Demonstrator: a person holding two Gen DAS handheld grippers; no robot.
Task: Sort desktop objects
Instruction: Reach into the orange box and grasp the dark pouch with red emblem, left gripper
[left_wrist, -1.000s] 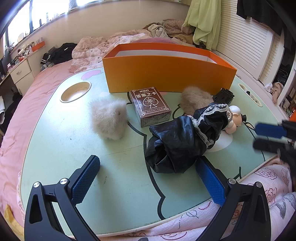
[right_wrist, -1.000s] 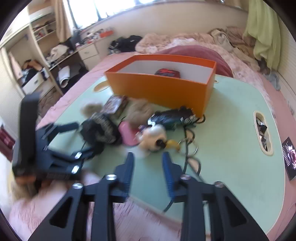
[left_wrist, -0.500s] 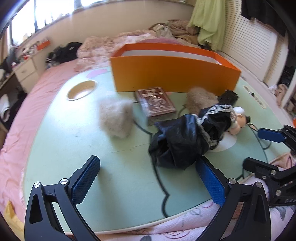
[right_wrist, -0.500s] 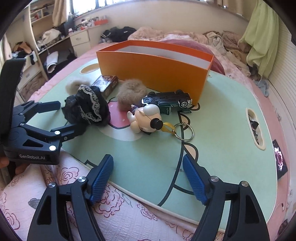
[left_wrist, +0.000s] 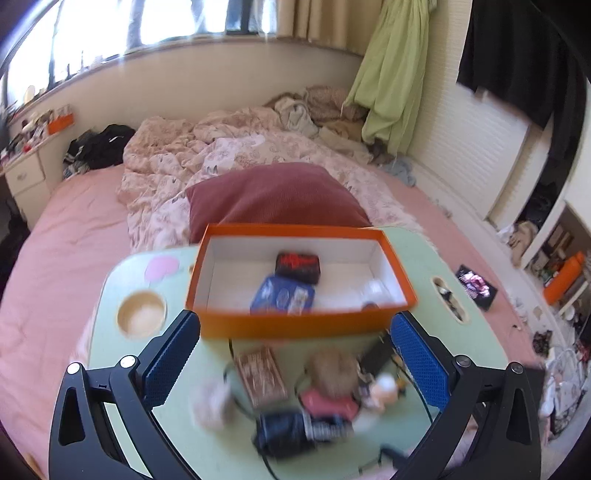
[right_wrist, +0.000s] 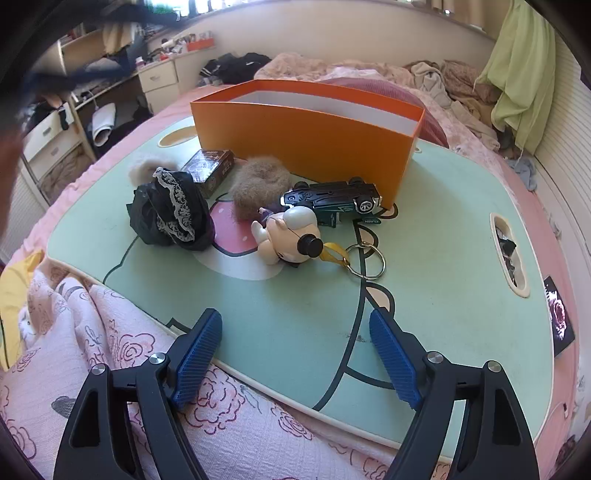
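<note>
Orange box (left_wrist: 295, 325) beneath empty left gripper (left_wrist: 295, 358)

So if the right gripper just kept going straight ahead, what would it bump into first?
Probably the bare green table top; the right gripper, empty and opening, points down at it. The pig keyring lies farther on.

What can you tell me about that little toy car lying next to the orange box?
The toy car is a dark teal-green model, glossy like painted metal or plastic, with silvery wheels. It lies flipped over, its underside and wheels facing up, on the mint-green lap table. It sits close against the orange box at its near right corner; whether they touch is unclear. The brown fur pom-pom lies at its left end, and the pale figurine keychain lies just in front. Nothing grips it.
</note>
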